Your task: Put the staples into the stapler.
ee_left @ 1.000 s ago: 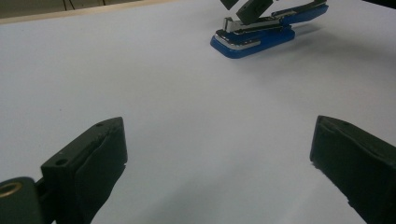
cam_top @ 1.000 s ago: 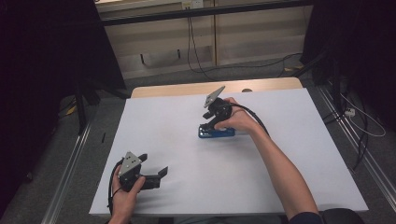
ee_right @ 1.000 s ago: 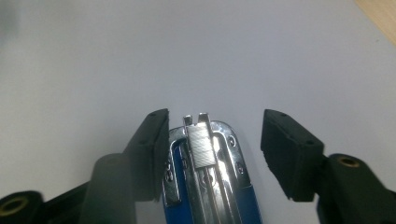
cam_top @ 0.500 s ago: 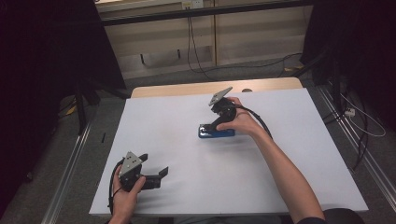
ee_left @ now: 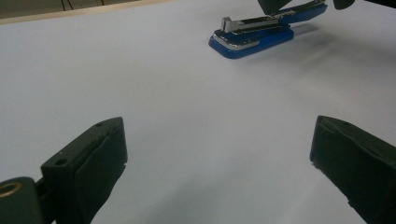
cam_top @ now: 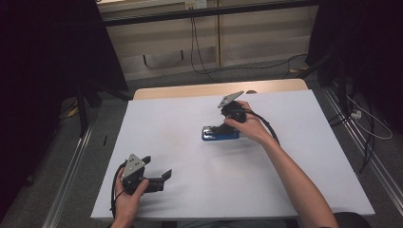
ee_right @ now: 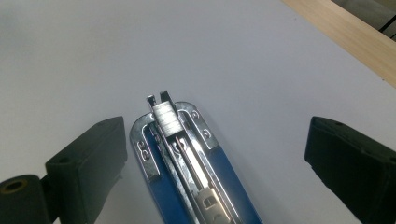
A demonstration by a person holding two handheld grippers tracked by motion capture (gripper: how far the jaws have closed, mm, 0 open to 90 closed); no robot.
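High view, largest first: white table (cam_top: 190,142) with a bare wooden strip (cam_top: 190,90) along its far edge. Right hand (cam_top: 251,126) past the middle, carrying the right gripper (cam_top: 223,129) tipped down onto the right end of a blue stapler (cam_top: 219,134). Left hand (cam_top: 128,190) at the near left edge, well apart from the stapler, holding the left gripper (cam_top: 164,175) low over the white surface and pointed to the right.

Right gripper view: jaws spread wide, pinching nothing, stapler (ee_right: 187,158) lying between them closer to the left jaw; cannot tell whether touching it. Top arm lifted away, magazine channel exposed, a short silver block of staples (ee_right: 164,116) sitting at the front end of the channel, spring pusher (ee_right: 205,196) further back in the same channel.

Left gripper view: jaws spread wide with only white table (ee_left: 187,116) between them; stapler (ee_left: 254,35) far ahead at upper right, top arm raised off the blue base.
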